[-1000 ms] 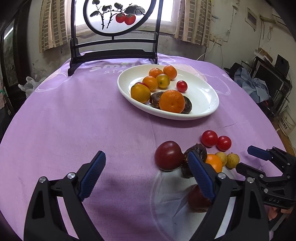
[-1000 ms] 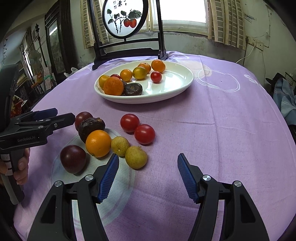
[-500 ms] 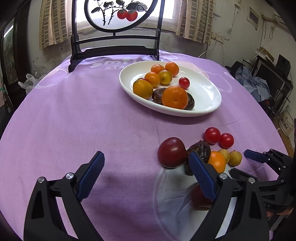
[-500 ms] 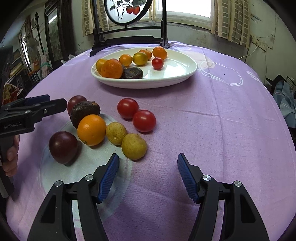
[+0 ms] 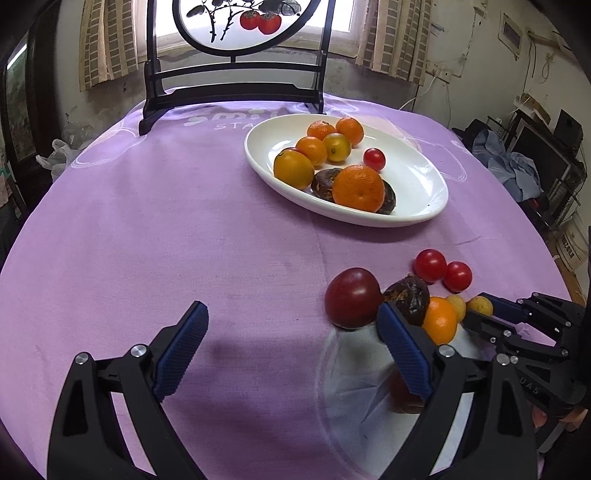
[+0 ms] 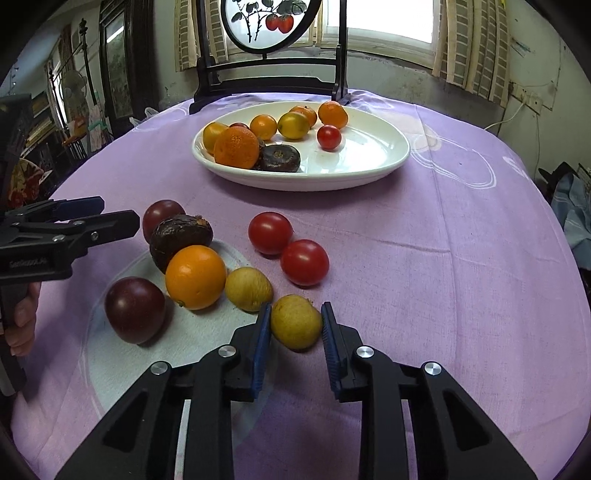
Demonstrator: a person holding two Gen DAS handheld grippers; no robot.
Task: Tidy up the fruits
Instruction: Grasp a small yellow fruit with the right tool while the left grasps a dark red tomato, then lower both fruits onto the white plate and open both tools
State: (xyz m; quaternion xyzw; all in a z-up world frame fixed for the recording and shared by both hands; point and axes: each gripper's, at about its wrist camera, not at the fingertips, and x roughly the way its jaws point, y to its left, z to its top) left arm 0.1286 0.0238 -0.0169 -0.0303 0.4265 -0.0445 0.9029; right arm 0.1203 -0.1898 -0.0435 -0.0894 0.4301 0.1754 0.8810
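A white oval plate [image 6: 373, 162] at the table's far side holds several oranges, a small tomato and dark wrinkled fruits; it also shows in the left wrist view [image 5: 417, 184]. Loose fruit lies nearer: two red tomatoes [image 6: 304, 261], an orange [image 6: 195, 277], two dark purple fruits [image 6: 135, 309], a dark wrinkled fruit [image 6: 181, 236] and two yellow-brown fruits. My right gripper [image 6: 295, 328] is shut on the nearer yellow-brown fruit [image 6: 295, 322], both pads touching it on the cloth. My left gripper [image 5: 291, 343] is open and empty, left of the pile.
A dark wooden stand with a round painted screen [image 6: 273, 22] stands at the table's far edge. The purple cloth [image 5: 166, 221] covers the round table. A pale printed patch [image 6: 192, 332] lies under the loose fruit. Clutter surrounds the table.
My right gripper moved forward and down, and its jaws closed around the nearer yellow-brown fruit. My left gripper stayed open and drifted slightly.
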